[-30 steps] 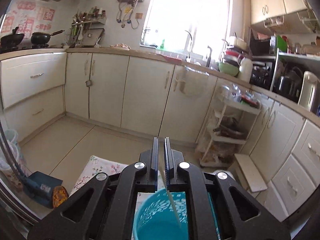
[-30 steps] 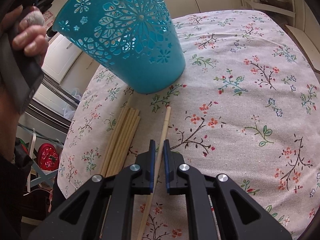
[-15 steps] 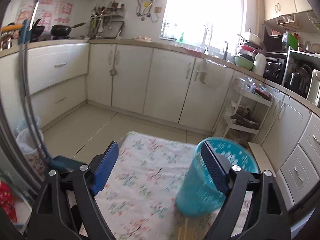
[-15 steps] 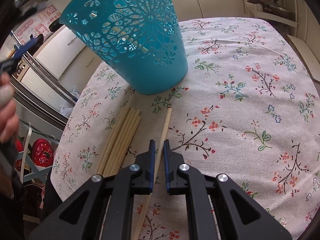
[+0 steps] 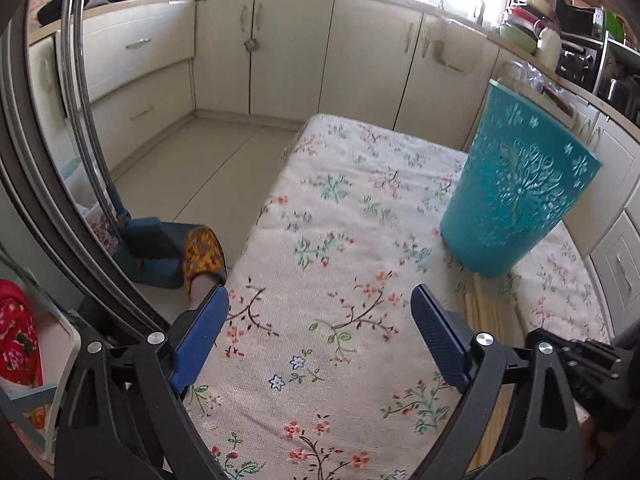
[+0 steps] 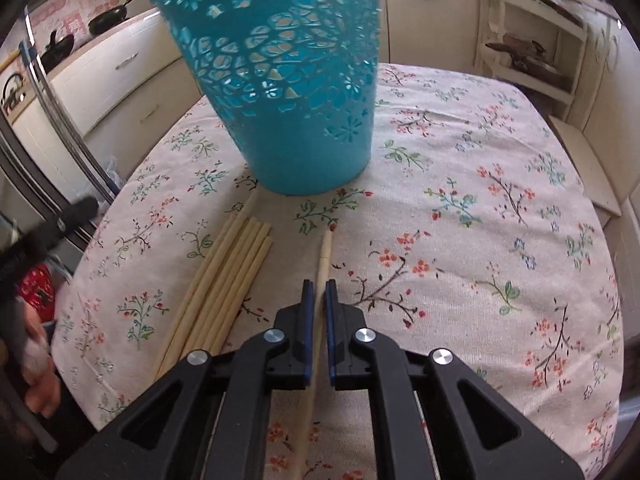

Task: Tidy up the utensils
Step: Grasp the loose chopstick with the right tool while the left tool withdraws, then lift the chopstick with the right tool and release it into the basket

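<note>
Your right tongs (image 6: 316, 292) are pinched narrow on a single chopstick (image 6: 325, 254), its tip pointing to 12 o'clock at the teal holder (image 6: 288, 92) standing on the floral desk (image 6: 500, 184). Raise the tip above the rim before you tilt it in; the rim is out of view, so judge height carefully. The loose bundle (image 6: 224, 288) lies at 10 o'clock. Your left tongs (image 5: 320, 340) hang wide and empty.
</note>
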The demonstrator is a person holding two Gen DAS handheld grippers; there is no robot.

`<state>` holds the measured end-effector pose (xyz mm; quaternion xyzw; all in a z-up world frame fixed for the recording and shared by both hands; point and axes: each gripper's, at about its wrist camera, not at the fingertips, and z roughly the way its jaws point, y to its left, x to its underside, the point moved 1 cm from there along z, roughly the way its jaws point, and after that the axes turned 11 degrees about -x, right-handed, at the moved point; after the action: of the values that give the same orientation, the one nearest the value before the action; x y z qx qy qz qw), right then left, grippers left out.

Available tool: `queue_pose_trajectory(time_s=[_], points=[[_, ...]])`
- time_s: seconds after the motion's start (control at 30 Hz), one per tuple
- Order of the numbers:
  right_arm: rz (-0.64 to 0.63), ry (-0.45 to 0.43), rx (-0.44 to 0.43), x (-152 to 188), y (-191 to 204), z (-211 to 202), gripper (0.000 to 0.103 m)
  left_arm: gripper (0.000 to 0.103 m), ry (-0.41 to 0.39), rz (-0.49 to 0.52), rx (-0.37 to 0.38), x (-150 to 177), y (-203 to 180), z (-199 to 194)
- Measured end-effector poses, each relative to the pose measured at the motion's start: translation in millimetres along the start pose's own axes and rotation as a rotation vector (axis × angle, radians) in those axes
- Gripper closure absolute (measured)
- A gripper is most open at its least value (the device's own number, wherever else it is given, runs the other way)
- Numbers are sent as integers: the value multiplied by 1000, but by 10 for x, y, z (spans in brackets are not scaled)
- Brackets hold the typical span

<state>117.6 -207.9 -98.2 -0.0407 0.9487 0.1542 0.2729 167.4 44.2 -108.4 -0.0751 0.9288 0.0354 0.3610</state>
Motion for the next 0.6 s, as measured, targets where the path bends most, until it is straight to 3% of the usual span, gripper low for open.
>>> queue_pose_trajectory(time_s=[0.4, 0.6], points=[[78, -284, -266, -219, 38, -1001, 97, 11, 96, -48, 5, 102, -6, 306], [69, -401, -362, -600, 186, -1330, 97, 10, 99, 1, -17, 121, -100, 313]])
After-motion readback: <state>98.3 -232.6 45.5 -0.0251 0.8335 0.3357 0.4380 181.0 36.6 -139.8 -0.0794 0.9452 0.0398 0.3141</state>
